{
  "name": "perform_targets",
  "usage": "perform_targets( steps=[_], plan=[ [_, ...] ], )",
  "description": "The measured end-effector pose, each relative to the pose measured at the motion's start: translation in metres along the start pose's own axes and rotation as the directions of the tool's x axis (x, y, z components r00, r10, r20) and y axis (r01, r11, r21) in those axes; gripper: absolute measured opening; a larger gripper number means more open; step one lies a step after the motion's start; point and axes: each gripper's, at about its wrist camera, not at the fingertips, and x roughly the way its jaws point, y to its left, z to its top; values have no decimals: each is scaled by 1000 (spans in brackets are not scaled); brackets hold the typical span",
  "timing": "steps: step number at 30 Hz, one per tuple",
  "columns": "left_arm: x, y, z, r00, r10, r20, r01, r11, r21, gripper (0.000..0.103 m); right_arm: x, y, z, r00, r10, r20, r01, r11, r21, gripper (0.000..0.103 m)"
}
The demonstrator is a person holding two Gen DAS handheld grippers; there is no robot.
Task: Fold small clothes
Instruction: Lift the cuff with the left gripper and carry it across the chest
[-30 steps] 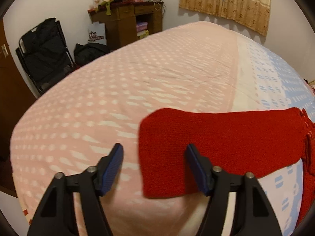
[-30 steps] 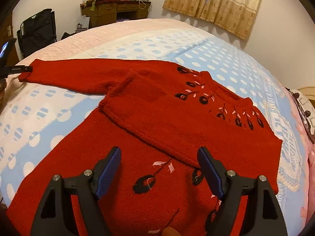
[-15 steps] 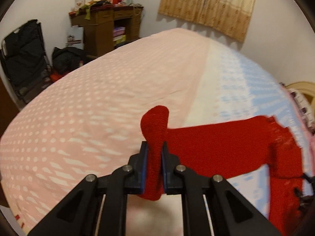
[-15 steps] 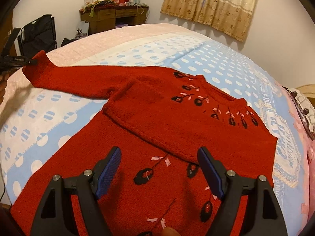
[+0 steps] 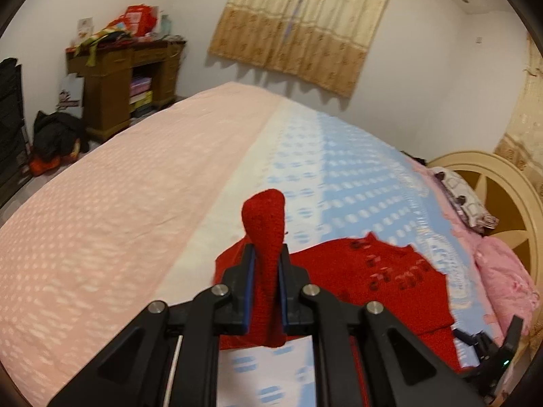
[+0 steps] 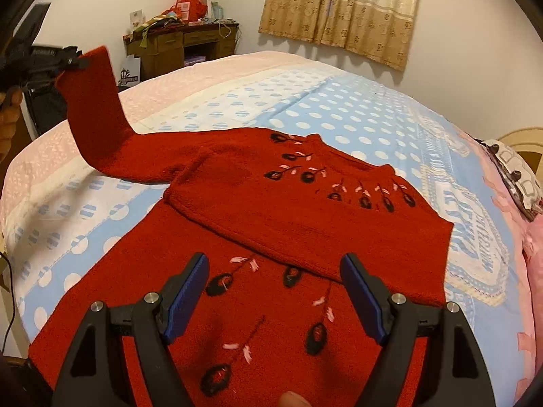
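Observation:
A red knitted sweater (image 6: pixel 271 237) with black and pink flower stitching lies on the bed, one sleeve folded across its chest. Its other sleeve (image 6: pixel 98 115) rises off the bed at the left. My left gripper (image 5: pixel 266 264) is shut on that sleeve's cuff (image 5: pixel 264 224), which sticks up between the blue pads; the same gripper (image 6: pixel 73 62) shows at the far left of the right wrist view. My right gripper (image 6: pixel 273 291) hovers open above the sweater's lower front, nothing between its fingers. The sweater body (image 5: pixel 380 278) lies beyond the lifted cuff in the left wrist view.
The bed cover (image 6: pixel 339 108) is pink on the left, blue with white dots on the right. A wooden desk (image 5: pixel 125 78) with clutter, a dark bag (image 5: pixel 54 132) on the floor, curtains (image 5: pixel 305 23), pillows (image 5: pixel 465 200) and a round headboard (image 5: pixel 502 200) surround the bed.
My left gripper closed on the sleeve's cuff and lifted it off the bed, swinging towards the sweater body. The right gripper stayed open and shifted slightly over the sweater.

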Motion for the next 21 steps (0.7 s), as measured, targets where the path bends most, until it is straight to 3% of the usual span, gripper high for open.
perform_targets(
  steps=[10,21],
  plan=[
    [-5,-66,26,993,-106,44,103,993,65,12,-26,-33,-16,999,-19,36,16,997,76,80],
    [-16,-147,41,974,-215,78,201,967,159,12,-48,-61,-41,998,-40,53,31,988,148,80]
  ],
)
